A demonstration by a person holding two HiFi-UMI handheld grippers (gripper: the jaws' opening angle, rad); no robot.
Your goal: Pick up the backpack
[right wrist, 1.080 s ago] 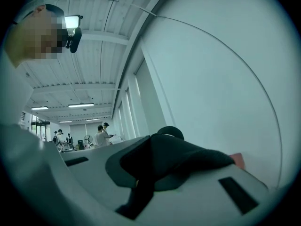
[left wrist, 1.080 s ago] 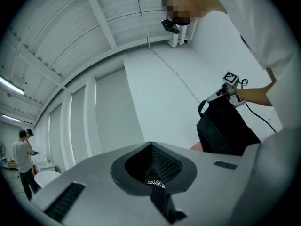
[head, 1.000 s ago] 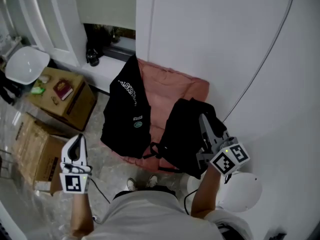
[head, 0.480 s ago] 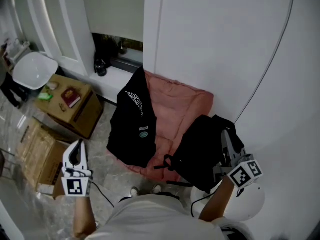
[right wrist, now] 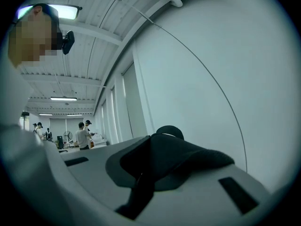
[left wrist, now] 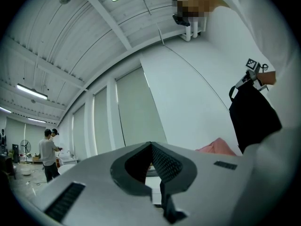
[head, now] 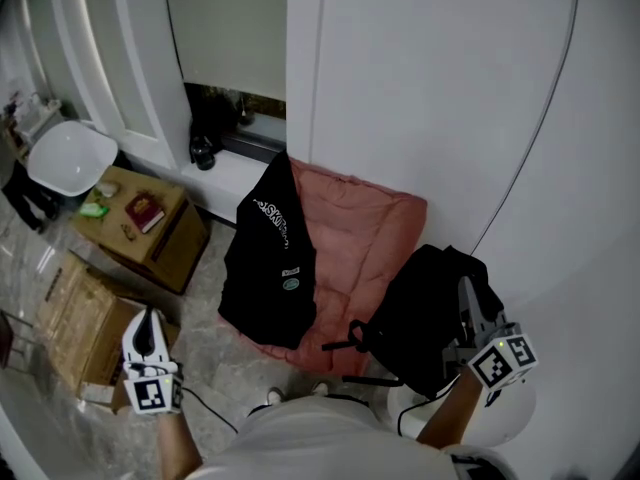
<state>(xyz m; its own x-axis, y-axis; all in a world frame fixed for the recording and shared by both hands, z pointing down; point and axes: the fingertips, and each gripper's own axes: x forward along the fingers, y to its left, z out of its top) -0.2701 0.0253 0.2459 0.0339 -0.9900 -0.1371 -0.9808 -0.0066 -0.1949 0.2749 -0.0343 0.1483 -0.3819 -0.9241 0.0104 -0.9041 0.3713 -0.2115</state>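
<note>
compared with a second ago, the right gripper [head: 467, 300] and the backpack [head: 420, 313] have moved toward the lower right of the head view. before, the black bag covered the near right corner of the pink cushion [head: 350, 228]. now it hangs mostly beside that cushion, near the white wall [head: 450, 98], and only its left edge and one loose strap overlap the pink cloth. the left gripper [head: 148, 326] also sits lower in the head view than before, over the cardboard box [head: 85, 323] on the floor. the black jacket [head: 270, 258] lies on the left part of the cushion as it did.

in the right gripper view the jaws are almost fully together and black material of the backpack fills the small space between them, so this gripper pinches the bag at its top. the left gripper view shows the bag from the side, hanging down under the right gripper; its bottom is hidden behind the person's white sleeve [left wrist: 277, 149], so i cannot tell if it is free of the floor.

the left gripper has its jaws together at the tips, with nothing between them, and it touches nothing.
</note>
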